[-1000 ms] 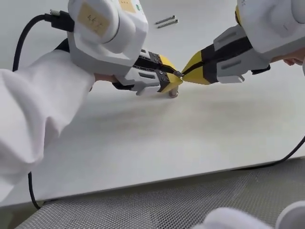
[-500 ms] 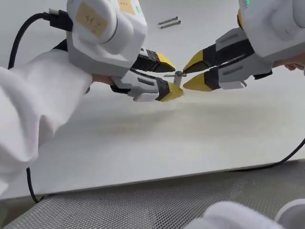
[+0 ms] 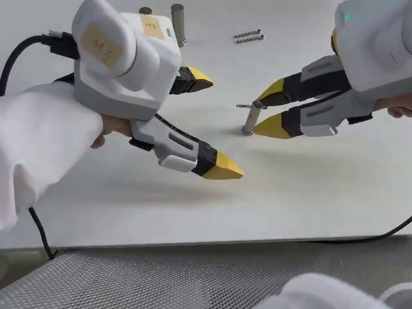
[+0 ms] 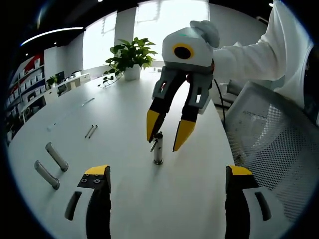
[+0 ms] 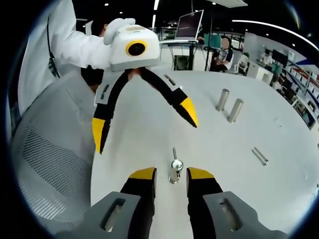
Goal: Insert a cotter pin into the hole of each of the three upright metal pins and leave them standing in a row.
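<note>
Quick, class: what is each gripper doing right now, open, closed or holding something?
Left gripper: open wide, holding nothing.
Right gripper: open, jaws either side of the upright metal pin, not gripping it.

Left gripper (image 3: 225, 128) spread wide, metal pin (image 3: 248, 122) standing

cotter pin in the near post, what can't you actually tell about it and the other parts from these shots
- Cotter pin: whether it passes fully through the near post. In the head view one of the right gripper's fingers overlaps its end. It is too small in both gripper views.
- Far posts: holes too small in every view. One post is cut by the head view's top edge.
- Loose cotter pins: too small to judge shape.
</note>
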`<action>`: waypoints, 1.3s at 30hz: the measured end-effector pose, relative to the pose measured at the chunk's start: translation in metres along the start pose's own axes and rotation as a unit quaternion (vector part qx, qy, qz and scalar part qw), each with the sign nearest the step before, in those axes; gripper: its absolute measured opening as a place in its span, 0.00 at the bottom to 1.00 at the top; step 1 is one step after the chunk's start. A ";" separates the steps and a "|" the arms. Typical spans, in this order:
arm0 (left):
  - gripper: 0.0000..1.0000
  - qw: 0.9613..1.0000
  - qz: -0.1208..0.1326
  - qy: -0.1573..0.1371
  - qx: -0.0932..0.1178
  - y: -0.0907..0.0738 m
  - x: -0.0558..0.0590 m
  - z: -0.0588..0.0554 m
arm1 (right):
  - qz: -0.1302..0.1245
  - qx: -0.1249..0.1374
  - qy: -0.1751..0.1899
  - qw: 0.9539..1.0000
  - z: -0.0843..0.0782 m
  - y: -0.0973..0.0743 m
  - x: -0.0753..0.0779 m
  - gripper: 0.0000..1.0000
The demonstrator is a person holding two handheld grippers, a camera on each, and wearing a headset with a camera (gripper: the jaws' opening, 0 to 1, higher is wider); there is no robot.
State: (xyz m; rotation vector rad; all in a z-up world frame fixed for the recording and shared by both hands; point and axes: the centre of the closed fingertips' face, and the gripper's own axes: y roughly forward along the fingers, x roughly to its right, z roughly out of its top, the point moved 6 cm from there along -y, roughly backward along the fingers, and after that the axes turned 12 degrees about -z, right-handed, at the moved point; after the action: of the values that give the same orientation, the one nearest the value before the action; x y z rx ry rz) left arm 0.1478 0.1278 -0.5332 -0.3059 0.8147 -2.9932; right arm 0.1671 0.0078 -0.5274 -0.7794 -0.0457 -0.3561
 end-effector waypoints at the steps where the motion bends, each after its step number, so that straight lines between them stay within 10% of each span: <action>1: 1.00 1.000 -0.003 -0.007 0.005 -0.002 0.001 -0.001 | 0.000 0.000 0.001 1.000 0.000 0.001 0.000 0.19; 18: 0.99 0.999 0.016 -0.031 -0.033 -0.027 0.015 -0.029 | 0.003 -0.013 0.010 1.000 -0.009 0.015 0.003 0.09; 39: 0.99 0.997 0.039 -0.068 0.005 -0.034 0.016 -0.035 | -0.020 -0.007 0.023 1.000 -0.004 0.014 0.012 0.04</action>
State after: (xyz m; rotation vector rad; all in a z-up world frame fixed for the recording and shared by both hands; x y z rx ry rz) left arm 0.1262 0.1731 -0.5426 -0.4595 0.7781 -2.8656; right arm 0.1825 0.0110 -0.5381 -0.7849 -0.0160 -0.4126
